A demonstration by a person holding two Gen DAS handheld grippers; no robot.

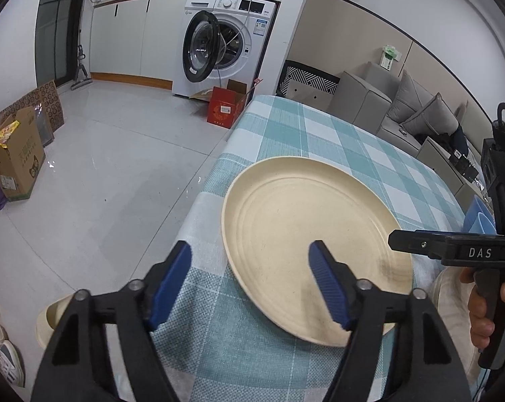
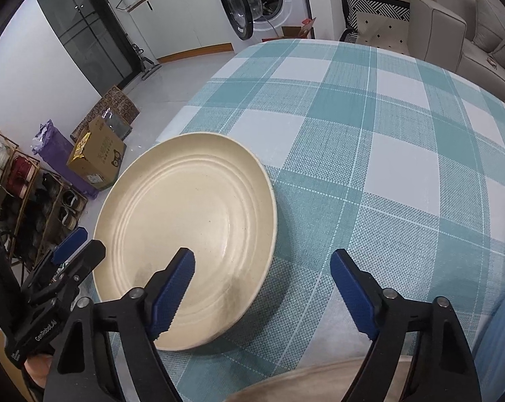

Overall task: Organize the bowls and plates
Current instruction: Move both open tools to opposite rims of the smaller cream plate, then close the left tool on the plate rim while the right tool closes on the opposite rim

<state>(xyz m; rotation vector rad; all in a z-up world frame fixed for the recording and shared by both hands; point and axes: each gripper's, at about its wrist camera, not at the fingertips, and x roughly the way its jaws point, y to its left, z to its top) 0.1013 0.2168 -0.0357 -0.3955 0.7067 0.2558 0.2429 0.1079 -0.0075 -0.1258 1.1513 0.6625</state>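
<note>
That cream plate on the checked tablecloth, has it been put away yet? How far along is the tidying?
Nothing looks finished yet. The cream plate lies flat near the table's edge, not held. Both the left gripper and the right gripper are open and empty, poised over it. Blue bowls sit at the right edge of the left view, and another cream dish shows lower left, so sorting remains.

You have a round cream plate with ridged concentric rings (image 1: 306,244) (image 2: 185,234) lying flat and upright near the left edge of the table. Two light blue bowls (image 1: 478,219) sit nested well off to its right.
</note>
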